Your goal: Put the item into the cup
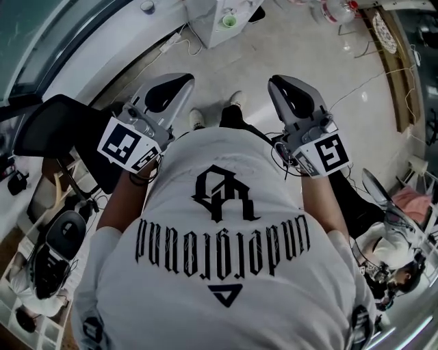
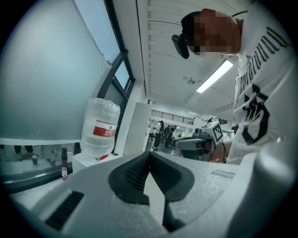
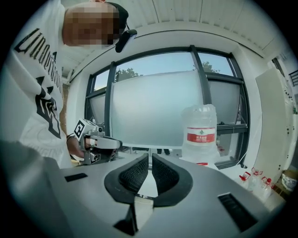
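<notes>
While the person stands on the pale floor (image 1: 294, 41), both tools are held in front of the white T-shirt (image 1: 219, 273), one at each side of the chest, jaws pointing away from the body.

Left gripper (image 1: 170, 87): clenched. Its ribbed black pads (image 2: 135, 172) meet at the tips, and nothing sits between them.

Right gripper (image 1: 293, 89): drawn together. Only a thin slit shows between its pads (image 3: 165, 174), and the slit holds nothing.

What looks like a small green cup (image 1: 229, 20) stands on a white unit (image 1: 205, 27) at the far side of the floor, well apart from both grippers. The item for it cannot be made out in any view.

A large water jug (image 3: 201, 125) with a red label stands by the window (image 3: 149, 111).
</notes>
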A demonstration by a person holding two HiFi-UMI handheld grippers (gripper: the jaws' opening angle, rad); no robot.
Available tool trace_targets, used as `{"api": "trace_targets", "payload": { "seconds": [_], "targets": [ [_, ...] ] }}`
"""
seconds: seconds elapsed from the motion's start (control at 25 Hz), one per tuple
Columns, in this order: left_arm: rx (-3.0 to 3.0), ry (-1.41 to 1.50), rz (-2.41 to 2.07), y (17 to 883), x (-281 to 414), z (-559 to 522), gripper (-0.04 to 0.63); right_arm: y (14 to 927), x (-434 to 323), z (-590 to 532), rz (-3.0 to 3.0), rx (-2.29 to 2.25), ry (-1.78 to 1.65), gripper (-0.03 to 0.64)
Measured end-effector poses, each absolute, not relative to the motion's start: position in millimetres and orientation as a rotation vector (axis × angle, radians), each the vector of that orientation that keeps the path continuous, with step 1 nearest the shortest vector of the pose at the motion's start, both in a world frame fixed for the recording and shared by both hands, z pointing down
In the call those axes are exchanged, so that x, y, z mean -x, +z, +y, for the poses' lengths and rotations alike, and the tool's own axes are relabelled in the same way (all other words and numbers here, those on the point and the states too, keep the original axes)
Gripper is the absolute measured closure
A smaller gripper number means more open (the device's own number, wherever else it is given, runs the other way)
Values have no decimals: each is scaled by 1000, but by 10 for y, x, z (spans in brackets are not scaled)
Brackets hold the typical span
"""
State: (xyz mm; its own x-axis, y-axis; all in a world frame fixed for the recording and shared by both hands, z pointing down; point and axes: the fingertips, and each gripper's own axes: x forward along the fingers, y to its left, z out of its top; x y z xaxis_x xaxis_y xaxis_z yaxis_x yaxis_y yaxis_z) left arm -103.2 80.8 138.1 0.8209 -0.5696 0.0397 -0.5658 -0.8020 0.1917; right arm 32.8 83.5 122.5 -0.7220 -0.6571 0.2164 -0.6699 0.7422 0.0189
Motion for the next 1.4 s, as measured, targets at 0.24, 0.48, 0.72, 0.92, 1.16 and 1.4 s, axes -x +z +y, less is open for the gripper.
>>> {"api": "trace_targets", "payload": {
  "seconds": [0.24,0.48,0.72,0.92,1.16,1.4],
  "targets": [
    [-2829,-42,-830,1288,803,1076,581,1152,-553,1190,-2703,-1101,111,583],
    [-2860,-35,-841,1284,623,1377,581,1182,-722,1466,-2725,-1102,80,583],
    [-2868,-1,-870,1232,161,1641,581,1175,-1158,1720,-2765,-1069,78,583],
    [-2867,18,-909,1225,-173,1895,580,1240,-1488,1999,-2788,-1027,95,583],
    [-2860,29,-959,1187,-713,2293,581,1262,-2029,2420,-2815,-969,103,583],
    [-2868,27,-990,1104,-952,2750,580,1275,-2178,2870,-2830,-884,91,583]
  ]
}}
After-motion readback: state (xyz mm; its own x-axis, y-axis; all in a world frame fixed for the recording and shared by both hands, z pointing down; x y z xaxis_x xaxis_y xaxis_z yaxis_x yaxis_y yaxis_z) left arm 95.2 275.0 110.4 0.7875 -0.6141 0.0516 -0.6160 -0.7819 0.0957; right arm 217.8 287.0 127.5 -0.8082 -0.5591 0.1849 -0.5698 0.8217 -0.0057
